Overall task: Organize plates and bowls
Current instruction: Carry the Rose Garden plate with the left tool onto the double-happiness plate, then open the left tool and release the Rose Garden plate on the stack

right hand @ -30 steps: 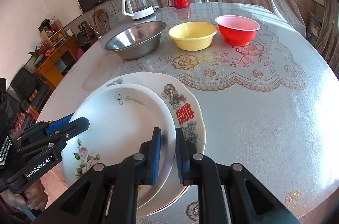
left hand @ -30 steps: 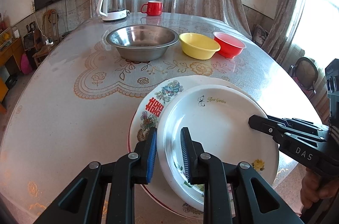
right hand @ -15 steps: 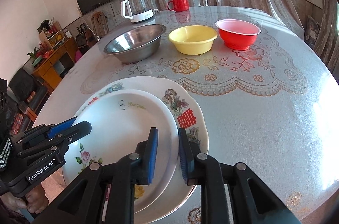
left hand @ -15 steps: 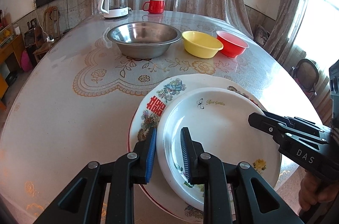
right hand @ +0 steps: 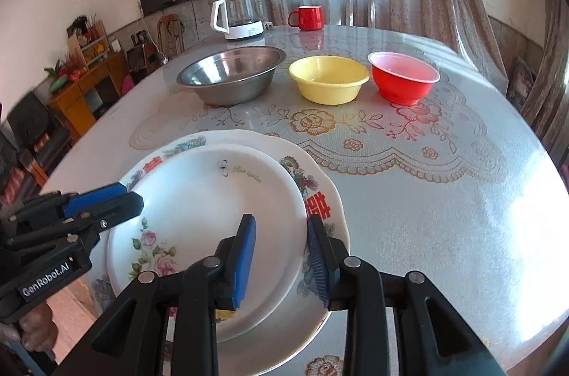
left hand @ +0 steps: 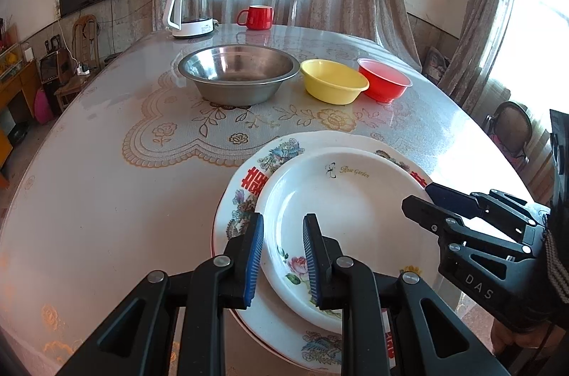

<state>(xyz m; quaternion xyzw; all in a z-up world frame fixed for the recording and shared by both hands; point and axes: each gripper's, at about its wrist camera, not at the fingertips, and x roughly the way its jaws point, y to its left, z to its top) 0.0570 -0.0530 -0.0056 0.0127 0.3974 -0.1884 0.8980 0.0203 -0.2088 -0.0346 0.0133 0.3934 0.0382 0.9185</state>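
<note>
Straddling opposite edges of the white plate (left hand: 341,216), both tools have their pads apart: the left tool (left hand: 282,257) has one blue pad outside the near-left rim and one over the plate's inside, and the right tool (right hand: 281,258) sits the same way on the right rim, one pad inside, one just outside. Neither looks clamped; daylight shows between each pad and the rim, though whether a pad brushes the china I cannot tell.

That white plate, marked with roses and a small printed name, lies nested on the larger patterned plate (left hand: 281,155) with red characters, at the near edge of the bench (left hand: 106,184). Judging by this, the plate-stacking step looks done or all but done, and the tools are placed at release.

Further back, well apart from the plates, stand three bowls in a row: the steel bowl (left hand: 239,75), the yellow bowl (left hand: 334,85) just beside it, and the red bowl (left hand: 384,84) touching or nearly touching the yellow one. A kettle (left hand: 190,10) and red mug (left hand: 256,17) stand at the far edge.

The next move probably calls for drawing both tools clear without dragging the top plate, then reaching for a small bowl to nest it in a bigger one.
</note>
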